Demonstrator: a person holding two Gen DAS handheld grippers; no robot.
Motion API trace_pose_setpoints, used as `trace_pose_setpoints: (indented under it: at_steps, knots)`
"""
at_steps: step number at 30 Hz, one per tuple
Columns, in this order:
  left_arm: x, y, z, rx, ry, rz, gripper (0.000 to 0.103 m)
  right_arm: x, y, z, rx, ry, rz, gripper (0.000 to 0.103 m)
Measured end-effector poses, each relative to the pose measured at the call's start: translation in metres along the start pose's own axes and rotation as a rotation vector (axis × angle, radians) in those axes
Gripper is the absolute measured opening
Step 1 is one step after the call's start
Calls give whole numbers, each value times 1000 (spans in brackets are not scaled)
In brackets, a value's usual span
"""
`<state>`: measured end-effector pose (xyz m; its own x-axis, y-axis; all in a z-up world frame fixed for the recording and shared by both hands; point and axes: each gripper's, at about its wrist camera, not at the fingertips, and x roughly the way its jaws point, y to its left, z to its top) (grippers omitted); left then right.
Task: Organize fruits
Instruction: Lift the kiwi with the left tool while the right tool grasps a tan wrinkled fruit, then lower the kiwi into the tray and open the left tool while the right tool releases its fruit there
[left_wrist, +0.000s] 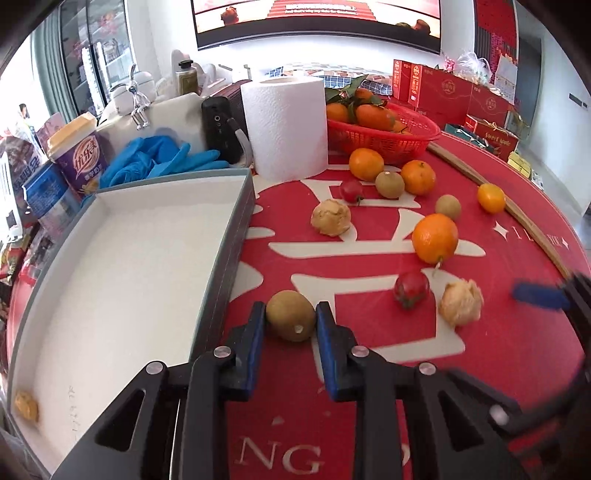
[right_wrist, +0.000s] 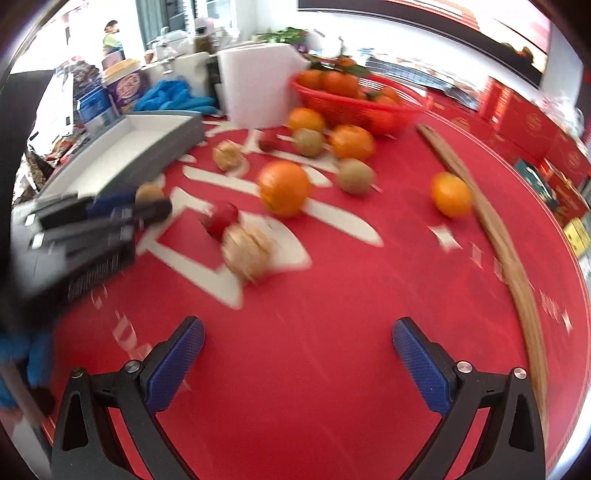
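Left fingers (left_wrist: 290, 325) are clamping a kiwi (left_wrist: 291, 320); right fingers (right_wrist: 298, 354) are gaping; tray (left_wrist: 236, 206) holding one piece, most fruit remaining.

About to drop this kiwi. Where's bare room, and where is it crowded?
The grey box is nearly bare inside, with one pale fruit in its near corner. Red mat before the right gripper is bare. Crowded: loose fruit before the red basket.

Open red bench (right_wrist: 332, 369) ahead of right tongs (right_wrist: 298, 363), unobstructed. Beyond, scattered oranges (right_wrist: 283, 187), kiwis (right_wrist: 355, 175), tomato (right_wrist: 221, 219) crowding the middle. Grey box wall (left_wrist: 236, 236) hard against left side; paper roll (left_wrist: 286, 125) and basket (left_wrist: 384, 138) blocking far edge.
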<state>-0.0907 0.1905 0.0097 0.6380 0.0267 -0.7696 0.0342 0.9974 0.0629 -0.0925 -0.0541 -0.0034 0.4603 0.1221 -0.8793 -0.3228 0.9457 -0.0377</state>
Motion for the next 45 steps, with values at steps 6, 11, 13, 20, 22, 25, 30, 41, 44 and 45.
trace_pose_setpoints:
  at_steps: [6,11,13,20,22,25,30,41,44,45]
  knots:
    - [-7,0,-8,7,-1,-17,30,7,12,22,-11,-60,2,34]
    - [-19,5,-12,-33,-4,-88,30,-3,-22,8,147,-62,153,25]
    - [-27,1,-13,-29,-18,-101,30,-9,-39,2,213,-65,201,25]
    - [-49,0,-13,-23,-58,-129,30,-29,-56,-11,281,-80,222,25]
    - [-55,6,-13,-28,-73,-124,30,-31,-53,-11,281,-78,218,25]
    - [-64,23,-12,-49,-99,-112,30,-33,-45,-9,267,-74,220,25]
    - [-73,57,-15,-84,-134,-70,30,-33,-12,7,214,-68,242,25]
    - [-51,140,-44,-215,-74,68,30,-26,85,52,72,-61,335,25]
    - [-42,156,-51,-239,-47,80,30,-20,114,63,31,-51,361,25]
    - [-39,160,-53,-244,-37,85,30,-19,121,66,19,-48,366,25]
